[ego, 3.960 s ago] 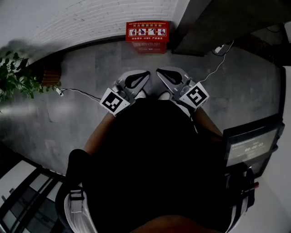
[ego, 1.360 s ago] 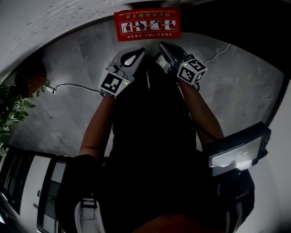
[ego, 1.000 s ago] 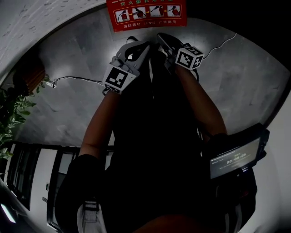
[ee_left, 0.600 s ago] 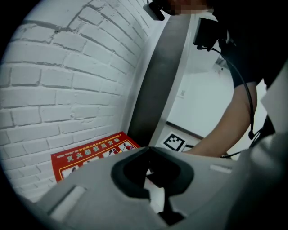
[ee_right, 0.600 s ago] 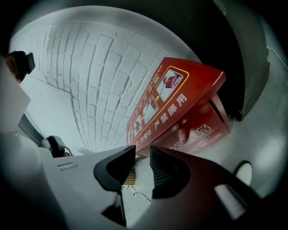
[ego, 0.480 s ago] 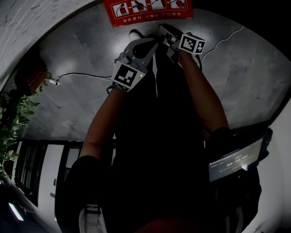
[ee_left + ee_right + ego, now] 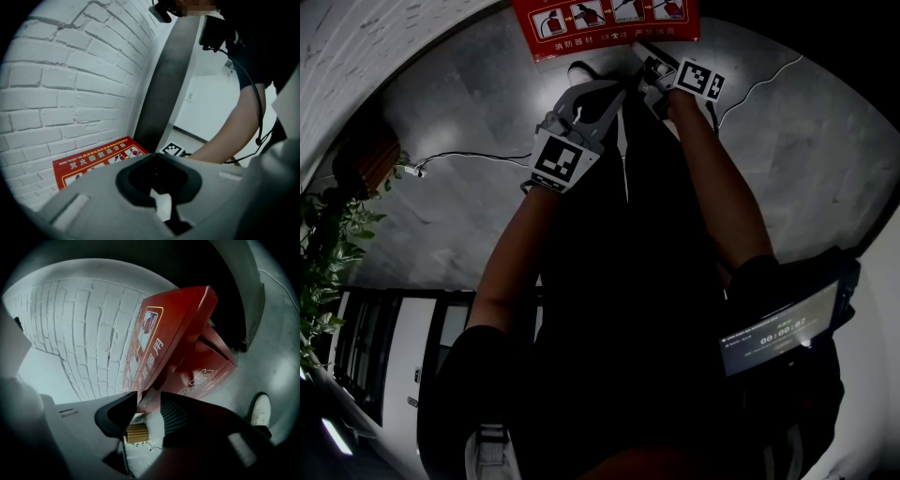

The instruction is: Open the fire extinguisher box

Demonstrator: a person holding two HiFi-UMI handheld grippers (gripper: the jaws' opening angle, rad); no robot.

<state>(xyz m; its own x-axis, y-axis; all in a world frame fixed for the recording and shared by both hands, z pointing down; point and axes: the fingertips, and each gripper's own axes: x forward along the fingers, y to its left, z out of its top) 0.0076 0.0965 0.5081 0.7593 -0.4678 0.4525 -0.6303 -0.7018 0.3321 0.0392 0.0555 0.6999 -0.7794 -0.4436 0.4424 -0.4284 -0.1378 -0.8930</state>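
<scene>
The red fire extinguisher box [image 7: 605, 21] stands against the white brick wall, its labelled lid [image 7: 173, 329] facing up. In the right gripper view a dark gap shows between the lid and the box body [image 7: 208, 369]. My right gripper [image 7: 149, 401] is at the lid's front edge; its jaws are opening, and the red edge sits in the gap without being pressed. In the head view the right gripper [image 7: 647, 58] touches the box front. My left gripper [image 7: 602, 91] hangs just short of the box, shut and empty [image 7: 155, 155].
A dark pillar [image 7: 164, 79] rises right of the box. A white cable [image 7: 469, 157] trails over the grey floor, with a plant [image 7: 323, 244] at the left. A brown ribbed object [image 7: 137, 433] lies below the right jaws, a white shoe [image 7: 260, 411] nearby.
Both grippers have moved forward to the box as the person bent down. The right gripper reached the lid's front edge and its jaws have come apart.
</scene>
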